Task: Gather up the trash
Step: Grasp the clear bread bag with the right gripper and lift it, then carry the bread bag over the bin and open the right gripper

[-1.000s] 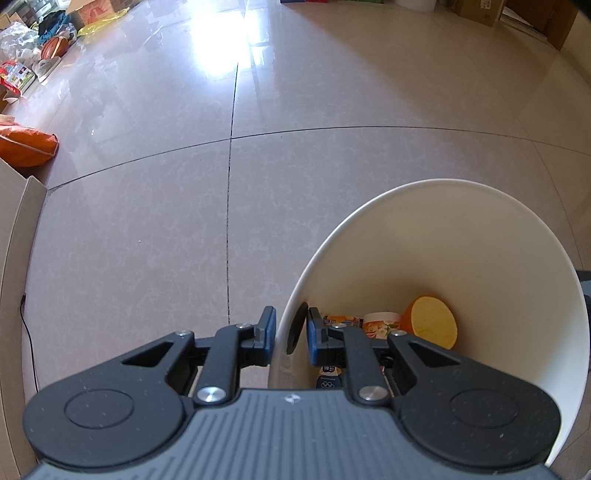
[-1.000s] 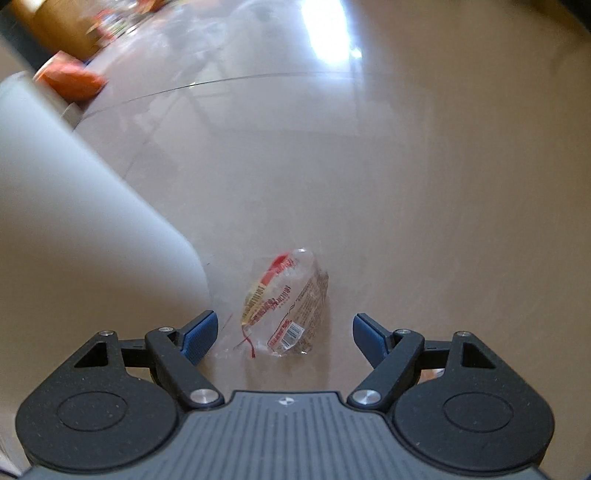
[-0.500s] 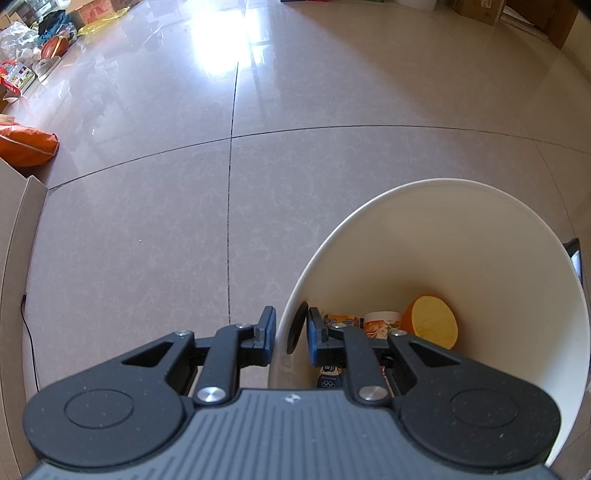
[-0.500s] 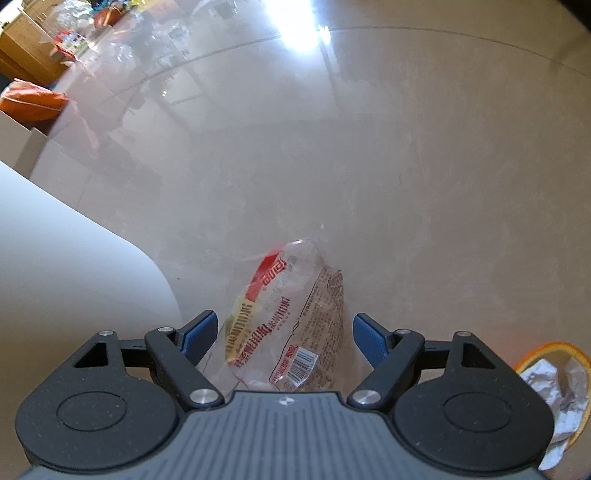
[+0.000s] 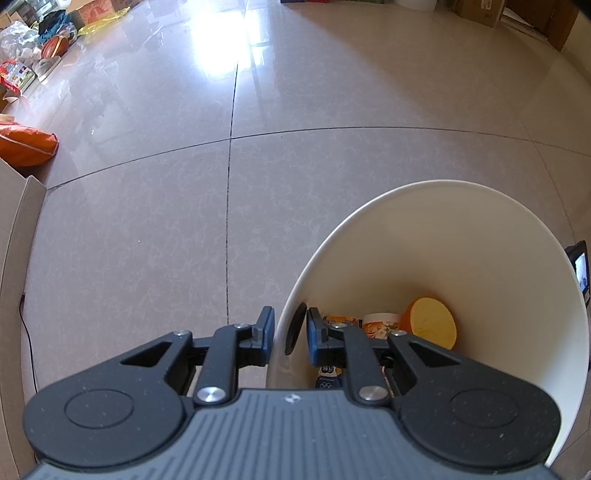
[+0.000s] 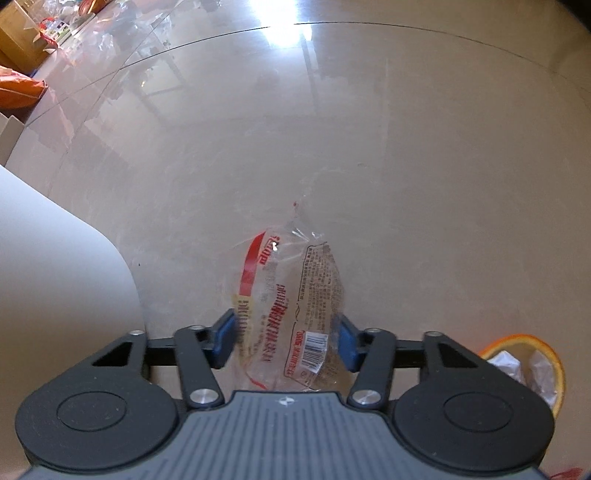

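Closest in, the right gripper (image 6: pixel 286 339) points steeply down at the floor (image 6: pixel 406 166) with its blue pads on either side of a wrapper (image 6: pixel 291 306). Its jaws are closing, with the wrapper between them; the pads look to be at its edges, but I cannot say they press it yet. The wrapper lies flat on the tile, just beside the bin wall (image 6: pixel 55 266) at the left.

It is a thin, clear plastic packet, crinkled, with red and yellow print down one side, a block of small text on the other and a barcode near the gripper. It looks empty and nearly weightless, soft enough to crumple in a pinch and slick against the shiny tile. I would take it across the middle where the film bunches, since a flat edge may slide out or stay on the floor.

The left gripper (image 5: pixel 290 338) is clamped on the rim of the white bin (image 5: pixel 480 236), one finger outside the wall and one inside. At the bottom of the bin sit an orange cup (image 5: pixel 430 326), a printed tub (image 5: pixel 380 323) and other bits.

Off to the right, an orange-rimmed bowl (image 6: pixel 524 341) holds crumpled paper. Farther out along the left edge are an orange bag (image 5: pixel 26 146) and cardboard boxes (image 5: pixel 94 7).
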{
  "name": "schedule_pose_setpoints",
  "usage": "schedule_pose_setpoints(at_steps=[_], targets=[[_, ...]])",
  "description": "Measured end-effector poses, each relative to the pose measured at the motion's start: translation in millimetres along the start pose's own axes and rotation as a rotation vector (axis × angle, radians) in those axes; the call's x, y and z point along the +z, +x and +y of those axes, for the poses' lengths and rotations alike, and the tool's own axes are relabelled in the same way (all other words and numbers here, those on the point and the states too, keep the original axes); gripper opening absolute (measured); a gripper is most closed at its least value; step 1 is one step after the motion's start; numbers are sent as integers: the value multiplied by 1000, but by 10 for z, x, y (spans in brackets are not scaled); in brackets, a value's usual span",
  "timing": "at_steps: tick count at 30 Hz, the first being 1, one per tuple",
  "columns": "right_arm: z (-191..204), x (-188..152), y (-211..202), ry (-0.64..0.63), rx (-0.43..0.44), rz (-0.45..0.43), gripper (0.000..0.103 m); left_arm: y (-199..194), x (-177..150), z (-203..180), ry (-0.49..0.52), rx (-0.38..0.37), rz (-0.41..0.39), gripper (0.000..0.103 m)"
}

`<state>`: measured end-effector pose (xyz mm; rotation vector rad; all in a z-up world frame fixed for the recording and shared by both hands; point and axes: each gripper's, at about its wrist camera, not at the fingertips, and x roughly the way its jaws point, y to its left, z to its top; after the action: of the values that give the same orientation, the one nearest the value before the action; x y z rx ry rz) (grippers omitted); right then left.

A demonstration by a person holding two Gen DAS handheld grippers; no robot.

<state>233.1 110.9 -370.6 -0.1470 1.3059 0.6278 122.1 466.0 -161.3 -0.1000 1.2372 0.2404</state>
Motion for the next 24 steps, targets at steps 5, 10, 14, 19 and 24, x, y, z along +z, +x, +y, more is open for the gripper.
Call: schedule_pose_setpoints(at_steps=[5,10,14,19,24], targets=[[-12,-38,-142,-25,-13,5,50,-1,1,2,-1,-1,1,15],[10,33,-448,-53,-19,13,49,2,7,14,2,-5,2,15],[93,95,-957,-126,-30,1,49,3,8,18,4,-5,2,15],[300,198,-1718,-221,-21,-21,49,10,21,16,4,-5,7,15],[669,296,-2417,-340,21,-40,50,22,28,-6,10,0,12,15]])
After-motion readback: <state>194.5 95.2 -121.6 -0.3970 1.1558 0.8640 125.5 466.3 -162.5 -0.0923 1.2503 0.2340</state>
